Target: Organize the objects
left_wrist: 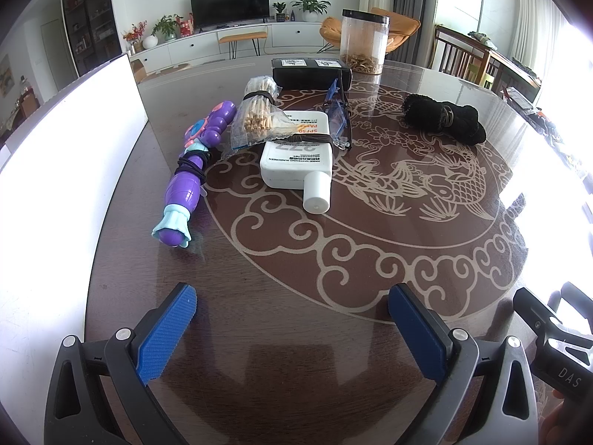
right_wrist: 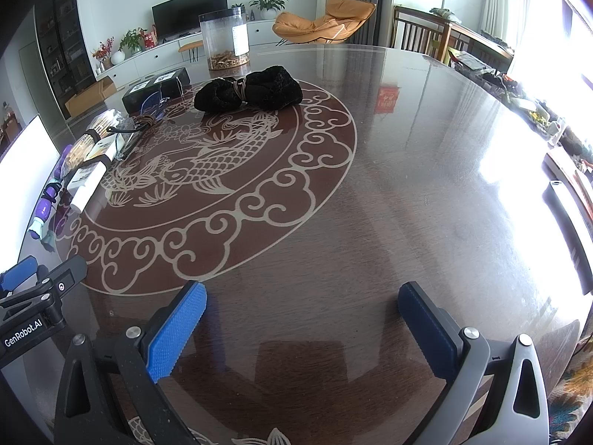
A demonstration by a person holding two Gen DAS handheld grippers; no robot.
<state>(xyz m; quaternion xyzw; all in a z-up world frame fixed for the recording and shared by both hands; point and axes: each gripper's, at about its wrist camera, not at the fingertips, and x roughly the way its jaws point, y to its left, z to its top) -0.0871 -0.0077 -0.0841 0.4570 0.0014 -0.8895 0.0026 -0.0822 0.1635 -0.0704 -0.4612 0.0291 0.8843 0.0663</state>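
We note both grippers held low over the dark glossy table (left_wrist: 296,333), near its front edge. The left gripper (left_wrist: 292,319) has its 2 blue-padded fingers spread wide with nothing between them. The right gripper (right_wrist: 302,319) is likewise spread wide and holds nothing. In the right wrist view the left gripper's body shows at the far left edge.

We log the objects on the table's left and far side. A purple toy (left_wrist: 194,170) with light-blue trim lies lengthwise at the left, a dark band wrapped around its middle. Just right of it lies a bundle of wooden sticks in clear wrap (left_wrist: 255,111), bound with a dark band. A white sunscreen bottle (left_wrist: 296,155) lies flat beside the sticks, cap toward us, with a brown band across it. Blue-framed glasses (left_wrist: 339,111) rest against the bottle's far right side and reach back to a black box (left_wrist: 311,70). Behind the box stands a clear jar with a black lid (left_wrist: 365,40), brownish contents at its bottom. A black cloth bundle (right_wrist: 248,89), tied at its middle, lies apart to the right on the fish pattern. A white board (left_wrist: 66,141) stands along the table's left edge.
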